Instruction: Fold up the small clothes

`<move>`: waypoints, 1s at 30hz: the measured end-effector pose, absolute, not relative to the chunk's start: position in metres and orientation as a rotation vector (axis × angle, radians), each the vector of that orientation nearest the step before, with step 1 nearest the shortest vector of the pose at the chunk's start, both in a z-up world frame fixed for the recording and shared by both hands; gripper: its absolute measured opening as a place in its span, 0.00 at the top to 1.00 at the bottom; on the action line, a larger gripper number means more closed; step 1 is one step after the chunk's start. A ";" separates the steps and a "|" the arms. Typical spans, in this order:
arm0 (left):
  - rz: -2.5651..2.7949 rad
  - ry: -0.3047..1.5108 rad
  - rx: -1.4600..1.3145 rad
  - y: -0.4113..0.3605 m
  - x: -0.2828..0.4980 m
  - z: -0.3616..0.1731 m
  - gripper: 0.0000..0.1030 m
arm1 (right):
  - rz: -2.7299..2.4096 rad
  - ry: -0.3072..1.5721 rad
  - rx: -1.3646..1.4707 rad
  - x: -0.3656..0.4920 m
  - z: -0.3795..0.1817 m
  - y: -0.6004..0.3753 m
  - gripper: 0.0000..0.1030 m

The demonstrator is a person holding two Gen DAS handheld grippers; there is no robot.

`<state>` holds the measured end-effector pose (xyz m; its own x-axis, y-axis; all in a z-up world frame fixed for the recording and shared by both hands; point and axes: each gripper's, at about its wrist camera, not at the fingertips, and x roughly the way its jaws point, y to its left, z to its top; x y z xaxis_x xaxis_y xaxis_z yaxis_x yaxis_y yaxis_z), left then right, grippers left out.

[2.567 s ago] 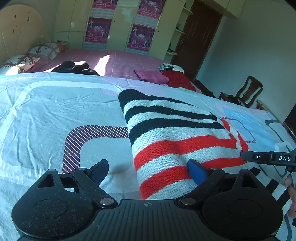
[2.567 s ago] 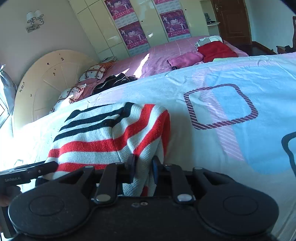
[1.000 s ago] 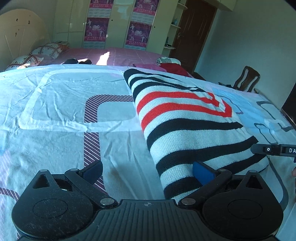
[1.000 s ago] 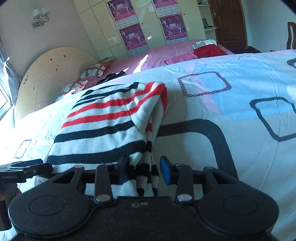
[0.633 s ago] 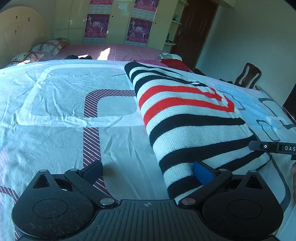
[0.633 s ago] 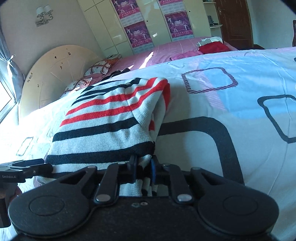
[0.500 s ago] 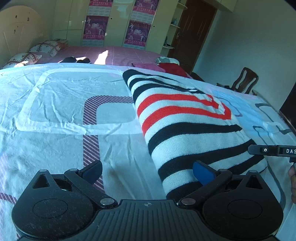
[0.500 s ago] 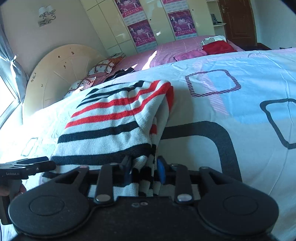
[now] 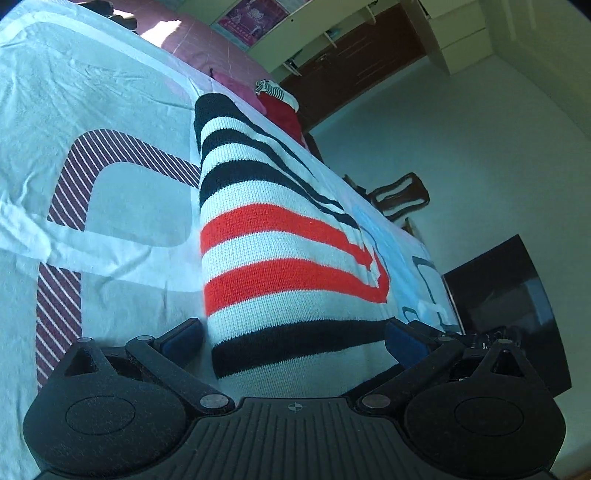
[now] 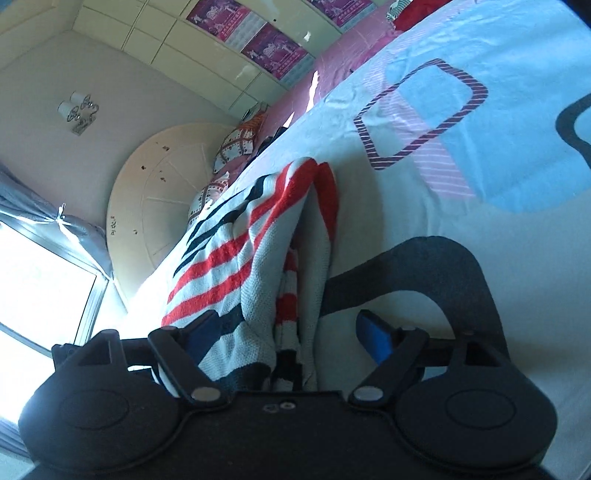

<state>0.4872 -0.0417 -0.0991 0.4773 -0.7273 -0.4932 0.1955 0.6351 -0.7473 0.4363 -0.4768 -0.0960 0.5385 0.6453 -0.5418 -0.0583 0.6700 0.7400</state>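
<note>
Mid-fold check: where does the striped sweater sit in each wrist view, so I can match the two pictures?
Left wrist: the striped sweater fills the centre, running from the open left gripper up the bed.
Right wrist: striped sweater lies left of centre, its edge between the opening jaws of the right gripper, pads clear of it.
Shared landmark: the purple posters on the wardrobe doors.

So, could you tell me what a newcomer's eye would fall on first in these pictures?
The striped sweater, in bold red, black and white bands, lies folded on the pale patterned bedspread and fills the middle of both views. Its near edge sits between the wide blue pads of the left claw; the right claw is opening around its layered side.
</note>
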 end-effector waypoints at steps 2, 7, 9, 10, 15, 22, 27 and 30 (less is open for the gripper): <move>-0.627 0.899 -0.694 -0.043 0.491 -0.101 0.00 | 0.494 0.927 0.739 0.443 -0.097 -0.476 0.17; -0.624 0.890 -0.668 -0.055 0.502 -0.100 0.00 | 0.551 0.945 0.684 0.455 -0.092 -0.461 0.05; -0.622 0.885 -0.664 -0.059 0.508 -0.100 0.00 | 0.550 0.940 0.673 0.459 -0.091 -0.457 0.07; -0.622 0.883 -0.663 -0.061 0.510 -0.100 0.00 | 0.551 0.939 0.670 0.462 -0.090 -0.455 0.10; -0.626 0.871 -0.644 -0.065 0.517 -0.099 0.00 | 0.561 0.945 0.643 0.481 -0.089 -0.447 0.22; -0.572 0.867 -0.561 -0.066 0.524 -0.094 0.23 | 0.609 0.923 0.540 0.489 -0.084 -0.432 0.22; -0.598 0.868 -0.620 -0.054 0.529 -0.102 0.24 | 0.621 0.917 0.546 0.485 -0.086 -0.441 0.29; -0.599 0.853 -0.581 -0.065 0.532 -0.101 0.15 | 0.623 0.906 0.525 0.489 -0.086 -0.438 0.29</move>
